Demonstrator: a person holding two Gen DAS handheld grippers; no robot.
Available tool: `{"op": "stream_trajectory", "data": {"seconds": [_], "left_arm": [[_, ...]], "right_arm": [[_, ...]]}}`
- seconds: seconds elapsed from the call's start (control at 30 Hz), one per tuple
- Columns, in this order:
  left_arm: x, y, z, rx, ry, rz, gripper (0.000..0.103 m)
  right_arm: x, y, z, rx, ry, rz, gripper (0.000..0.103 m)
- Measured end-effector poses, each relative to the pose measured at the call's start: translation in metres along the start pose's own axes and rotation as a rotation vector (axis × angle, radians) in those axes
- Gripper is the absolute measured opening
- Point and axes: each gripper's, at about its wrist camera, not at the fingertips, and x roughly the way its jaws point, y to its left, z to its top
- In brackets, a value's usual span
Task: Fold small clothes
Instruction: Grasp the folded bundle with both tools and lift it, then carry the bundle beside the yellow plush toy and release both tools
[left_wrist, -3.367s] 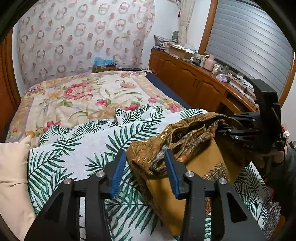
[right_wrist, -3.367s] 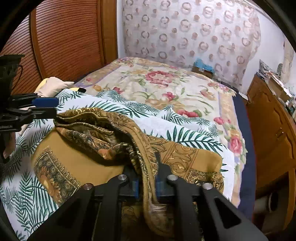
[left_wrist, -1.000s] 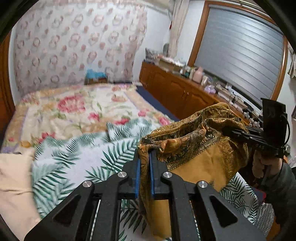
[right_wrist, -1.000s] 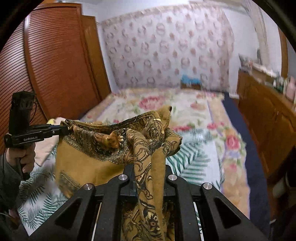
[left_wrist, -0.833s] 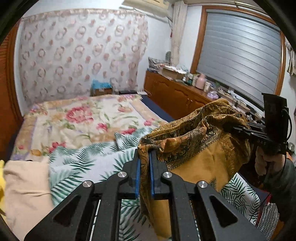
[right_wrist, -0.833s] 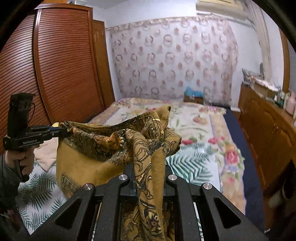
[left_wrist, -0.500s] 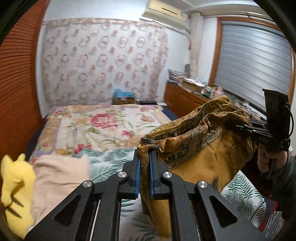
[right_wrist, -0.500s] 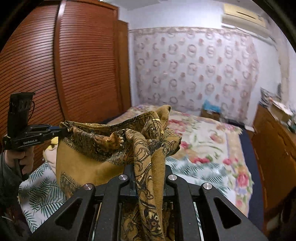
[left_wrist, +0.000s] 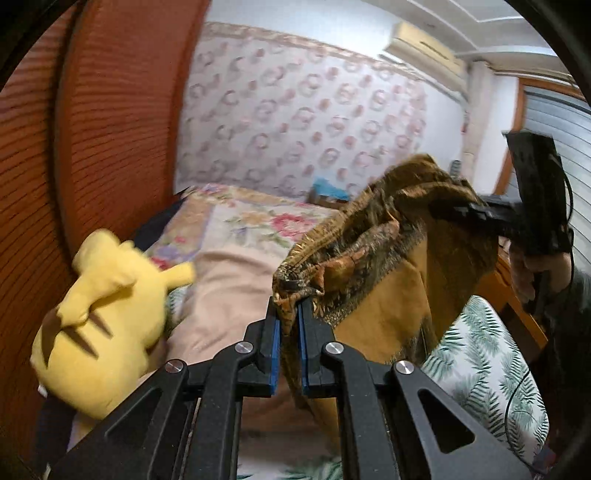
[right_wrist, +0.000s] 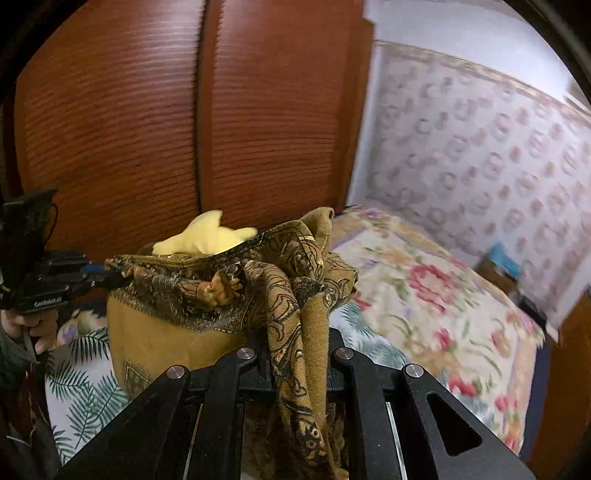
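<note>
A mustard-brown patterned cloth (left_wrist: 384, 280) hangs in the air between both grippers, bunched along its dark ornate border. My left gripper (left_wrist: 290, 317) is shut on one bunched edge, blue pads pressing the fabric. The right gripper (left_wrist: 454, 212) appears at the right of the left wrist view, holding the other end. In the right wrist view the cloth (right_wrist: 229, 291) drapes over my right gripper (right_wrist: 299, 347), whose jaws are shut on it and hidden under the fabric. The left gripper (right_wrist: 107, 278) pinches the far corner at the left.
A yellow plush toy (left_wrist: 107, 310) and a beige pillow (left_wrist: 229, 295) lie on the bed by the brown slatted wardrobe (right_wrist: 155, 122). A palm-leaf sheet (left_wrist: 487, 373) and a floral quilt (right_wrist: 424, 291) cover the bed. A hand (left_wrist: 532, 266) grips the right tool.
Both grippers, still holding the cloth lifted, have swung left toward the wardrobe side. The plush toy and pillow now fill the left view; the window and cabinet have slid out.
</note>
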Motion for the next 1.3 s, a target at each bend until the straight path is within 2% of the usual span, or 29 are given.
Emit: {"op": "stream_trajectory", "data": {"seconds": [0.3, 0.43, 0.5, 0.6, 0.67, 0.7, 0.77, 0.8, 0.87, 1.0, 1.03, 1.07, 1.1, 1.3], "left_arm": [[0.003, 0.046, -0.037, -0.073, 0.075, 0.094, 0.009], [0.003, 0.054, -0.052, -0.096, 0.105, 0.12, 0.009], [0.004, 0.057, -0.057, -0.097, 0.115, 0.128, 0.009], [0.003, 0.056, -0.06, -0.1, 0.126, 0.142, 0.009], [0.002, 0.056, -0.059, -0.098, 0.124, 0.149, 0.009], [0.002, 0.055, -0.059, -0.095, 0.122, 0.155, 0.01], [0.001, 0.054, -0.057, -0.088, 0.115, 0.168, 0.017], [0.0, 0.053, -0.056, -0.085, 0.109, 0.171, 0.02], [-0.003, 0.051, -0.053, -0.078, 0.094, 0.167, 0.034], [-0.013, 0.044, -0.047, -0.056, 0.057, 0.16, 0.05], [-0.015, 0.041, -0.045, -0.049, 0.052, 0.155, 0.062], [-0.018, 0.038, -0.043, -0.041, 0.043, 0.148, 0.078], [-0.021, 0.035, -0.042, -0.036, 0.032, 0.142, 0.083], [-0.03, -0.001, -0.034, 0.044, 0.008, 0.118, 0.088]], "right_arm": [[0.103, 0.002, 0.053, -0.135, 0.082, 0.1, 0.012], [0.123, 0.016, 0.061, -0.179, 0.093, 0.124, 0.013], [0.136, 0.011, 0.062, -0.164, 0.103, 0.136, 0.014], [0.146, 0.014, 0.064, -0.115, 0.11, 0.108, 0.036], [0.14, 0.015, 0.061, -0.083, 0.105, 0.082, 0.059], [0.137, 0.011, 0.059, -0.067, 0.096, 0.08, 0.064], [0.127, 0.005, 0.053, -0.043, 0.085, 0.058, 0.07], [0.123, 0.003, 0.051, -0.033, 0.08, 0.048, 0.071], [0.115, 0.004, 0.041, -0.015, 0.078, 0.038, 0.073], [0.09, 0.014, 0.018, 0.022, 0.087, 0.011, 0.073], [0.083, 0.019, 0.013, 0.033, 0.084, 0.005, 0.073], [0.072, 0.027, 0.006, 0.047, 0.08, 0.004, 0.073], [0.062, 0.029, -0.001, 0.065, 0.072, 0.003, 0.073], [0.0, 0.042, -0.049, 0.163, 0.035, -0.053, 0.073]]}}
